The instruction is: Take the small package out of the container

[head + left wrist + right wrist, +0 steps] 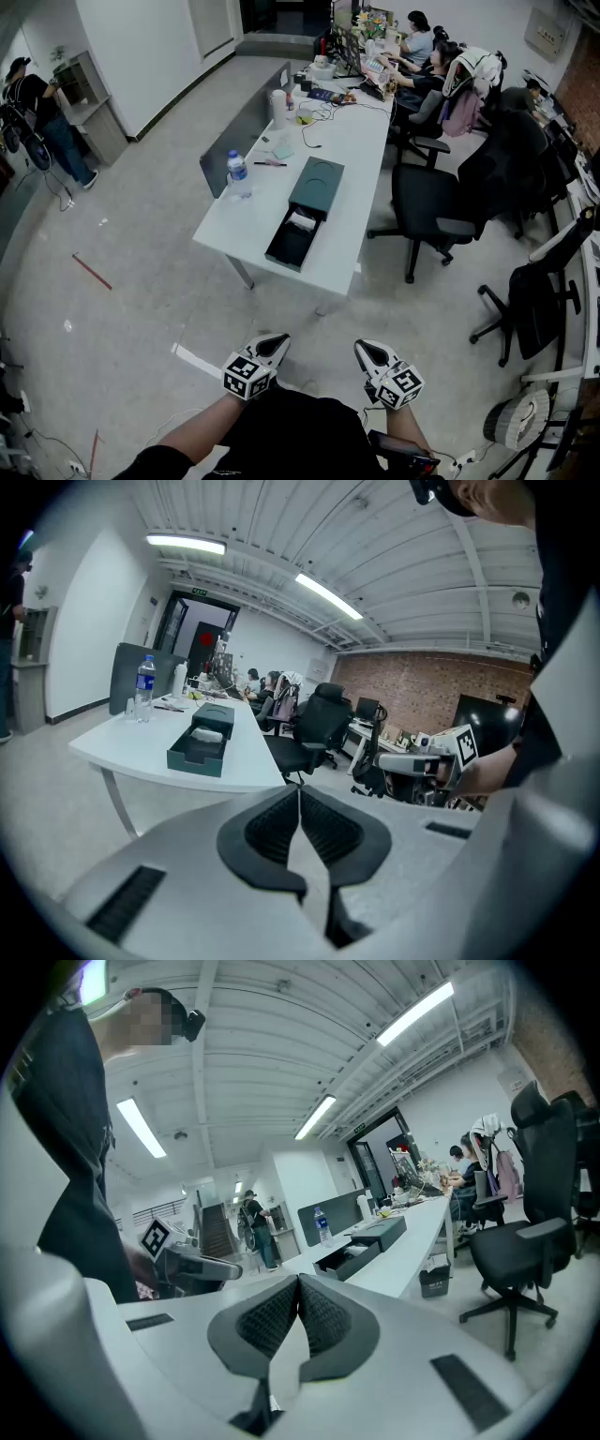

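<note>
A dark green open container (292, 242) lies on the white table (337, 169), its lid (317, 186) just beyond it. A small white package (302, 222) rests inside the container at its far end. Both grippers hang low near my body, well short of the table. My left gripper (277, 346) is shut and empty, and my right gripper (368, 350) is shut and empty too. In the left gripper view the container (199, 749) sits far off past the left gripper (299, 794). In the right gripper view the container (349, 1257) stands beyond the right gripper (299, 1283).
A water bottle (238, 174) stands at the table's left edge, with clutter and cables further back. Black office chairs (441, 202) crowd the right side. People sit at the far end of the desk, and one person (42, 112) stands at far left.
</note>
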`<state>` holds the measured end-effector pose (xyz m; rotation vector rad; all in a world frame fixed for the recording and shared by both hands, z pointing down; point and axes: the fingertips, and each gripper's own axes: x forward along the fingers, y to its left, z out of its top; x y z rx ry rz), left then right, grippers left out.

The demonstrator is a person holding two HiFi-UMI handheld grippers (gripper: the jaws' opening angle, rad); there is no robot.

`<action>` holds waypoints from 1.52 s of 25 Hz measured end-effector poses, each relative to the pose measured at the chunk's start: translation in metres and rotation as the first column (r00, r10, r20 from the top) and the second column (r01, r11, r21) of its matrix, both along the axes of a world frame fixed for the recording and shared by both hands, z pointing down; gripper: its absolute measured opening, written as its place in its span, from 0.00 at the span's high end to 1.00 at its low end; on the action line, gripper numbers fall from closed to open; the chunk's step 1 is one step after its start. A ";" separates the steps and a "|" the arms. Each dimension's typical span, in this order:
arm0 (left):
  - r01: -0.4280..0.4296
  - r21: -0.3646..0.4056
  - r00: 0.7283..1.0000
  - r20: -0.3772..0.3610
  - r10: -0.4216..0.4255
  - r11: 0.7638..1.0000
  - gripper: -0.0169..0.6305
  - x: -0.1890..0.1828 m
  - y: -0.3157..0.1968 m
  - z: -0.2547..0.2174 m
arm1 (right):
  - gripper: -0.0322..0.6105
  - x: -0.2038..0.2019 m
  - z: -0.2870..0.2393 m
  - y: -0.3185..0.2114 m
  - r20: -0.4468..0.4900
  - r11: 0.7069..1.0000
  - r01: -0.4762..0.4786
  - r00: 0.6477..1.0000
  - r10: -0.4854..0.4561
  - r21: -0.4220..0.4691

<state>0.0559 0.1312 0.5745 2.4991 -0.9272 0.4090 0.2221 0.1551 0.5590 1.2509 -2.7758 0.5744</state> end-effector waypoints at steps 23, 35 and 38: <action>0.056 0.036 0.998 0.021 -0.057 0.998 0.95 0.004 0.035 -0.011 | 0.91 0.016 0.000 0.025 0.034 1.000 0.008 0.999 -0.009 0.021; 0.066 0.029 0.998 0.020 -0.067 0.997 0.95 -0.014 0.020 -0.014 | 0.91 -0.002 -0.004 0.013 0.048 1.000 0.023 0.999 -0.023 0.005; 0.068 0.038 0.998 0.015 -0.069 0.997 0.95 -0.021 0.010 -0.017 | 0.91 -0.008 -0.006 0.004 0.045 1.000 0.015 0.999 -0.015 0.002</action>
